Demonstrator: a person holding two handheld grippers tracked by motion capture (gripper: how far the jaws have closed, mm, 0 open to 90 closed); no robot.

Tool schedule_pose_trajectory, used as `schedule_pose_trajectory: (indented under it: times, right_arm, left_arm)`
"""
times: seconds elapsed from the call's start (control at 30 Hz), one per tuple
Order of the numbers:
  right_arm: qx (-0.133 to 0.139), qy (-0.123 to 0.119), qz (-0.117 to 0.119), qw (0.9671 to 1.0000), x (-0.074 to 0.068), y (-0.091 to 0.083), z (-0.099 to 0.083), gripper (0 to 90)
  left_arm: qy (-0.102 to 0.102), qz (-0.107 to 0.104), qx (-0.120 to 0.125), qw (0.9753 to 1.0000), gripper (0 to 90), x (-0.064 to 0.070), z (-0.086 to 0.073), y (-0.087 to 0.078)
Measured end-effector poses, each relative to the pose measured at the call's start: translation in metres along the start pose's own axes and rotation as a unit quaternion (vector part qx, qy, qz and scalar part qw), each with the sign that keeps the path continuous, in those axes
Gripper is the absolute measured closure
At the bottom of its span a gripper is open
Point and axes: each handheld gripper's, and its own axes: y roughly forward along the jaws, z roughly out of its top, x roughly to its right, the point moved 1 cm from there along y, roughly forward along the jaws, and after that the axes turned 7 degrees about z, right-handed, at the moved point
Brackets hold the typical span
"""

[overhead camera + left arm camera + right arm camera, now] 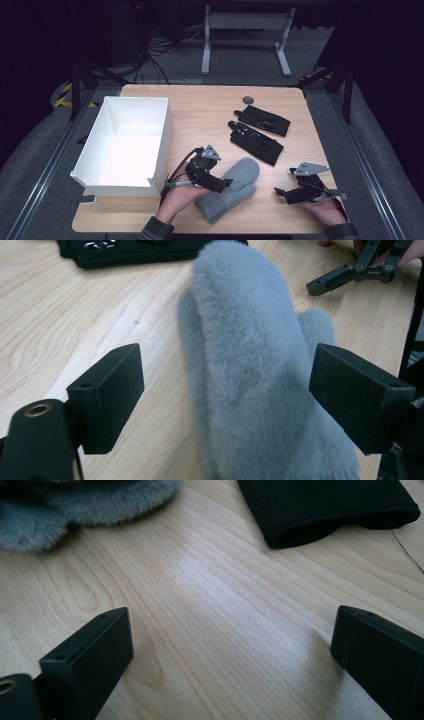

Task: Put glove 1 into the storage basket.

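We hold the left gripper [220, 184] with jaws apart astride the grey mitten [231, 189]; next we judge they must clamp it. The right gripper [283, 192], at its three o'clock, waits with jaws apart over bare bench [210, 110].

White box [131, 145] blocks left; bare wood between grey mitten [231, 190], black gloves [256, 135]

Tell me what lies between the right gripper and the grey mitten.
Bare wood. In the high view, the table is uncovered between the right gripper and the grey mitten; the right gripper view shows the same bare stretch.
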Motion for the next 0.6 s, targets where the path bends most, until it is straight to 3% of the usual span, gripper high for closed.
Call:
schedule_pose_trajectory:
  times: [0.2, 0.43, 0.6]
  right_arm:
    - [0.0, 0.0, 0.0, 1.0, 0.0, 0.0, 0.0, 3.7]
    - [0.0, 0.0, 0.0, 1.0, 0.0, 0.0, 0.0, 3.7]
    - [0.0, 0.0, 0.0, 1.0, 0.0, 0.0, 0.0, 3.7]
  left_arm:
    - [0.013, -0.011, -0.019, 0.9997, 15.0, 0.003, 0.003, 0.02]
    - [0.023, -0.005, -0.05, 0.9985, 14.9, 0.001, -0.002, 0.038]
    - [0.011, -0.03, -0.064, 0.9974, 14.8, -0.002, -0.007, 0.05]
